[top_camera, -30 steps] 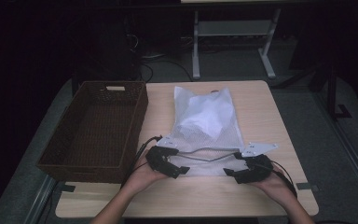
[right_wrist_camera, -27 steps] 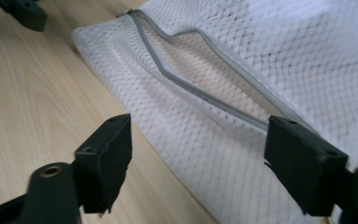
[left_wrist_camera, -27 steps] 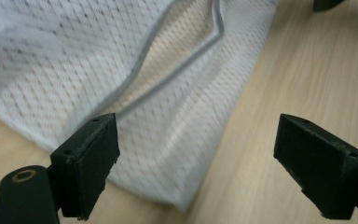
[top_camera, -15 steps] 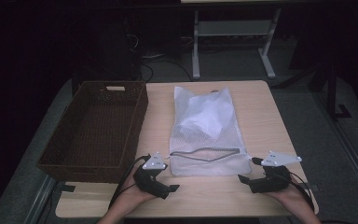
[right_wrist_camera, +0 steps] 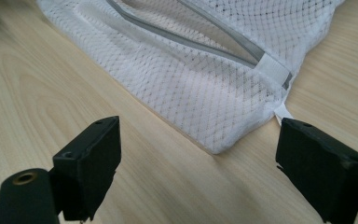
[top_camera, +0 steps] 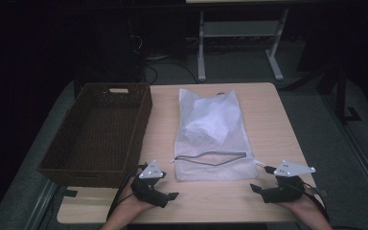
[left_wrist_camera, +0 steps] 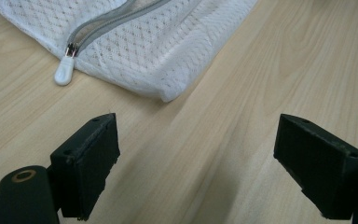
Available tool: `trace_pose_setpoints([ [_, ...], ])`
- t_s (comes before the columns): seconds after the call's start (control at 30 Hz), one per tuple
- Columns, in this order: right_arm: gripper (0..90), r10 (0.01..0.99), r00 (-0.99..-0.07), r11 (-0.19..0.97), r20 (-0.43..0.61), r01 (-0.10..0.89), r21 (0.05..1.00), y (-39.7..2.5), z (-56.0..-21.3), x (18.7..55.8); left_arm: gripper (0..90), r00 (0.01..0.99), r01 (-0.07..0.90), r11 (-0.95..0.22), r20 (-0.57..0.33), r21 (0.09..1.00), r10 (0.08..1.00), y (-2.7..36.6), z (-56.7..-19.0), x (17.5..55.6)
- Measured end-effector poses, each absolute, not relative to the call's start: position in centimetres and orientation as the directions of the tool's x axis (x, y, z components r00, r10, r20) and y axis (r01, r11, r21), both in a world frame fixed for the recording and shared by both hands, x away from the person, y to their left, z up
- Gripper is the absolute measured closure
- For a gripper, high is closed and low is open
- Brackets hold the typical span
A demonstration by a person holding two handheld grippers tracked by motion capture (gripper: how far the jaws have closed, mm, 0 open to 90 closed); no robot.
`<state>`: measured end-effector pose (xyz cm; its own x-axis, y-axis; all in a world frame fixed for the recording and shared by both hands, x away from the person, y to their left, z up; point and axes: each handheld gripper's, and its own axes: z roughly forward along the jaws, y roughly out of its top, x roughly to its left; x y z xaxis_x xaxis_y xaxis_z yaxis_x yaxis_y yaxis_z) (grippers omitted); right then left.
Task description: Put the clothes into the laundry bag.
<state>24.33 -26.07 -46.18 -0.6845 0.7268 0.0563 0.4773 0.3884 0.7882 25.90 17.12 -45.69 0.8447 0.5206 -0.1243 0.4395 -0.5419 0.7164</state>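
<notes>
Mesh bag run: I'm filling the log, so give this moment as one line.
left gripper: open, empty | right gripper: open, empty | mesh bag: flat on table, zipper open | basket: beside bag

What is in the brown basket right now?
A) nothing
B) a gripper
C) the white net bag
A: the basket shows a bare woven floor, while the white mesh bag lies flat on the table beside it, and both grippers rest near the table's front edge.

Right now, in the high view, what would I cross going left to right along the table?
Wicker basket → left gripper, open, by the near edge → white mesh laundry bag with its grey zipper partly open → right gripper, open, on the bare wooden table.
</notes>
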Motion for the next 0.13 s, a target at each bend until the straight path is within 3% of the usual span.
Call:
trace_pose_setpoints([
  [0.13, 13.6, 0.728, -0.683, 0.384, 0.062, 0.481, 0.788, -26.15, -46.13, 24.28, 13.5, 0.849, 0.431, -0.556, -0.111, 0.711, 0.516, 17.02, -45.81, 25.95],
])
